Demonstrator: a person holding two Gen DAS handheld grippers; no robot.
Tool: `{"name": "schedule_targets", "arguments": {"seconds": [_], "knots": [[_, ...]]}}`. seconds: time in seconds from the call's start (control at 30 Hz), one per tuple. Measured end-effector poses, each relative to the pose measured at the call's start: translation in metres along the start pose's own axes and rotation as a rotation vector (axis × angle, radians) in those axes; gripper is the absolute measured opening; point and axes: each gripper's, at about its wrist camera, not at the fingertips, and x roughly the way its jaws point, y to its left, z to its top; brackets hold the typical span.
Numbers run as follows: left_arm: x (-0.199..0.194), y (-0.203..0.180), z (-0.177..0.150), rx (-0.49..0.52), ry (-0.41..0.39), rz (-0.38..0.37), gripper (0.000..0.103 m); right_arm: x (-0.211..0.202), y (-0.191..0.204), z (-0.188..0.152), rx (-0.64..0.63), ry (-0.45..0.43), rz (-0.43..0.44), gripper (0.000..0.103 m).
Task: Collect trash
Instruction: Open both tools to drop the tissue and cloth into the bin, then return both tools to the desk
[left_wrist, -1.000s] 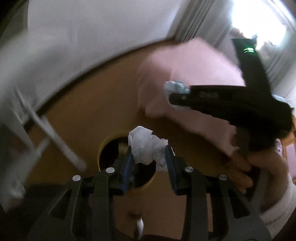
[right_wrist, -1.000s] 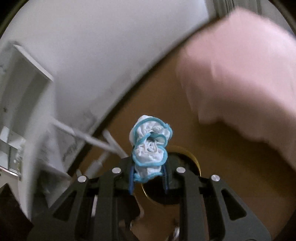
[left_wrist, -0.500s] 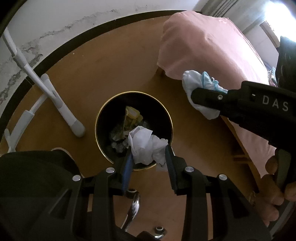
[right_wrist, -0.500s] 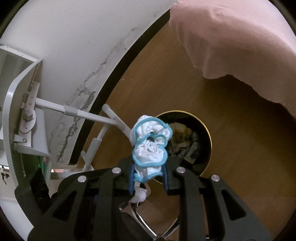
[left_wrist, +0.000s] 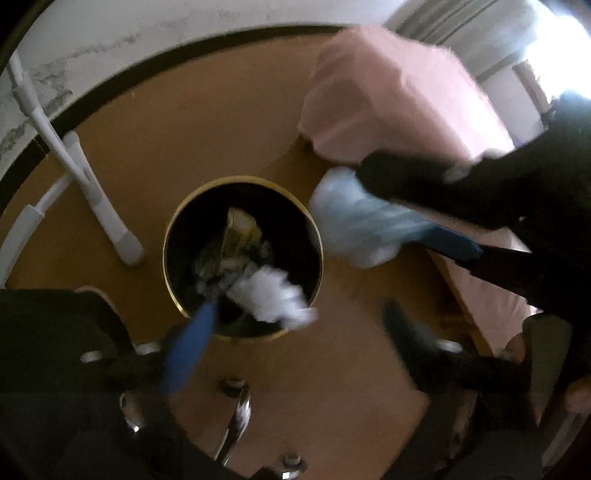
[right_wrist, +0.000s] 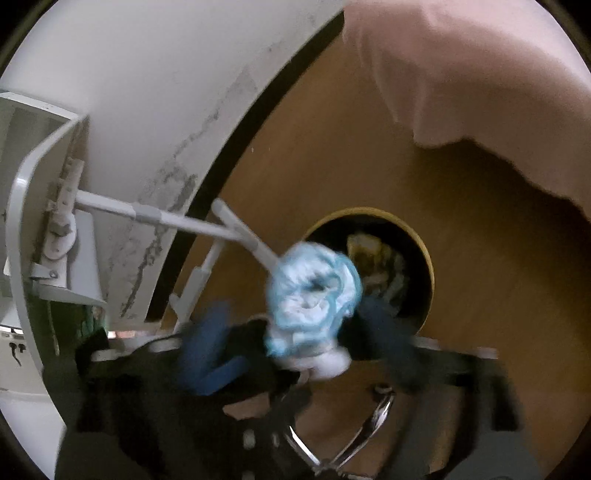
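Left gripper (left_wrist: 295, 325) jaws just sprung wide, white paper wad (left_wrist: 271, 299) dropping over the bin (left_wrist: 177, 295) mouth; right gripper (right_wrist: 291, 328) likewise released, blue-edged wad (right_wrist: 314, 291) at the bin's rim — I'd hold both above it until they land.

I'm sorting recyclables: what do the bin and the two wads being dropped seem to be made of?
Bin: looks like dark metal or plastic with a glossy gold rim. White wad: crumpled paper or tissue. Blue-edged wad: thin, soft nonwoven fabric, possibly a face mask; blur leaves it open.
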Motion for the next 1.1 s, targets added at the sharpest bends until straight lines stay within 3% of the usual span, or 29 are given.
{"name": "schedule_targets", "arguments": {"seconds": [0.07, 0.13, 0.27, 0.33, 0.4, 0.43, 0.53, 0.63, 0.8, 0.87, 0.97, 1.1], "knots": [[-0.003, -0.007, 0.000, 0.037, -0.030, 0.016, 0.093, -0.014, 0.004, 0.003, -0.025, -0.046, -0.038, 0.088], [-0.012, -0.017, -0.001, 0.093, -0.066, 0.044, 0.093, -0.036, 0.008, 0.004, -0.043, -0.139, -0.139, 0.088], [-0.082, -0.067, -0.006, 0.333, -0.323, 0.097, 0.094, -0.098, 0.030, -0.005, -0.162, -0.496, -0.452, 0.097], [-0.121, -0.089, -0.011, 0.451, -0.464, 0.157, 0.096, -0.114, 0.039, -0.012, -0.243, -0.615, -0.565, 0.097], [-0.159, -0.100, -0.011, 0.502, -0.565, 0.201, 0.096, -0.120, 0.041, -0.013, -0.250, -0.629, -0.672, 0.097], [-0.177, -0.100, -0.010, 0.506, -0.587, 0.193, 0.096, -0.122, 0.040, -0.011, -0.229, -0.619, -0.678, 0.097], [-0.234, -0.078, -0.004, 0.446, -0.666, 0.171, 0.096, -0.129, 0.058, -0.014, -0.193, -0.606, -0.586, 0.097], [-0.287, -0.035, -0.004, 0.344, -0.750, 0.204, 0.097, -0.129, 0.104, -0.014, -0.259, -0.596, -0.446, 0.097], [-0.355, 0.065, -0.007, 0.105, -0.778, 0.437, 0.097, -0.119, 0.215, -0.018, -0.479, -0.592, -0.270, 0.097], [-0.382, 0.107, -0.016, -0.021, -0.785, 0.583, 0.097, -0.109, 0.257, -0.022, -0.563, -0.587, -0.227, 0.097], [-0.414, 0.167, -0.033, -0.178, -0.770, 0.740, 0.097, -0.087, 0.313, -0.030, -0.647, -0.543, -0.156, 0.097], [-0.450, 0.236, -0.062, -0.377, -0.739, 0.804, 0.097, -0.057, 0.374, -0.046, -0.682, -0.444, -0.037, 0.097]]}}
